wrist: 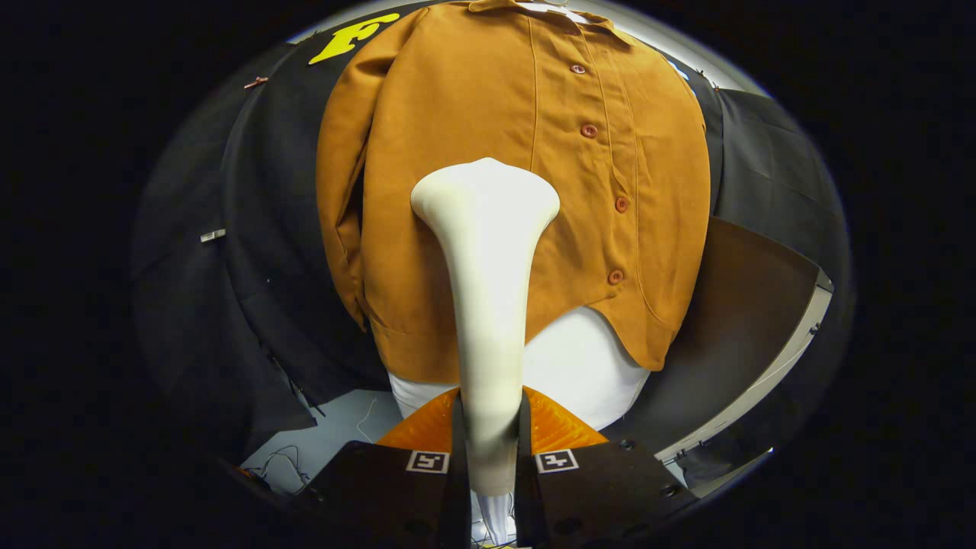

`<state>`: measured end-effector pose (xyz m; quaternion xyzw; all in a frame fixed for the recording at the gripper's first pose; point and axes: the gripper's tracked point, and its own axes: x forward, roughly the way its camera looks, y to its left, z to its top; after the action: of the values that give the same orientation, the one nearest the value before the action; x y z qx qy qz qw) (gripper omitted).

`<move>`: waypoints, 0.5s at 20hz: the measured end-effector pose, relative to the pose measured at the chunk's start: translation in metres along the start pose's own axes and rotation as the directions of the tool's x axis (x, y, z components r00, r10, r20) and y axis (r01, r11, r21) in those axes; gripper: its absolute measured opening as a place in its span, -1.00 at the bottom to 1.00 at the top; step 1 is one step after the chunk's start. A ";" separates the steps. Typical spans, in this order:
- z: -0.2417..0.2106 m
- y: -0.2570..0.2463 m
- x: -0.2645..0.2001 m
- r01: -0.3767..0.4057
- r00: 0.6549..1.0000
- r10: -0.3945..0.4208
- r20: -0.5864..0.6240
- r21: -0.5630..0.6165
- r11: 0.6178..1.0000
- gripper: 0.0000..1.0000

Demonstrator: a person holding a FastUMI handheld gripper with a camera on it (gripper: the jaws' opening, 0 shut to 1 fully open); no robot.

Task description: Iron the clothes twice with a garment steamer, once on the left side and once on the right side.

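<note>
A brown button-up shirt (pixel 473 122) hangs over a white form (pixel 579 366) straight ahead, its button row running down right of centre. My gripper (pixel 489 438) is shut on the white garment steamer (pixel 488 305), whose handle stands between the orange fingers (pixel 423 431). The steamer's wide head (pixel 486 191) rests against or just in front of the shirt's left panel at mid-height, left of the buttons. Whether the head touches the cloth I cannot tell.
Black cloth wall (pixel 252 267) surrounds the shirt on both sides. A brown panel (pixel 747 313) stands to the right of the shirt. Pale floor with thin cables (pixel 305 450) lies below left of the fingers.
</note>
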<state>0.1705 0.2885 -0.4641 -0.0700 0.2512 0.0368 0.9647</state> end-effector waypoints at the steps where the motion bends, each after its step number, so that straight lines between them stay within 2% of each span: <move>1: -0.007 -0.002 0.000 -0.001 1.000 0.000 -0.011 -0.003 1.000 -0.48; 10: -0.079 -0.005 -0.001 -0.017 0.990 0.016 -0.138 -0.011 1.000 -0.47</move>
<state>0.1320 0.2717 -0.5314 -0.0762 0.3177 0.0413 0.9442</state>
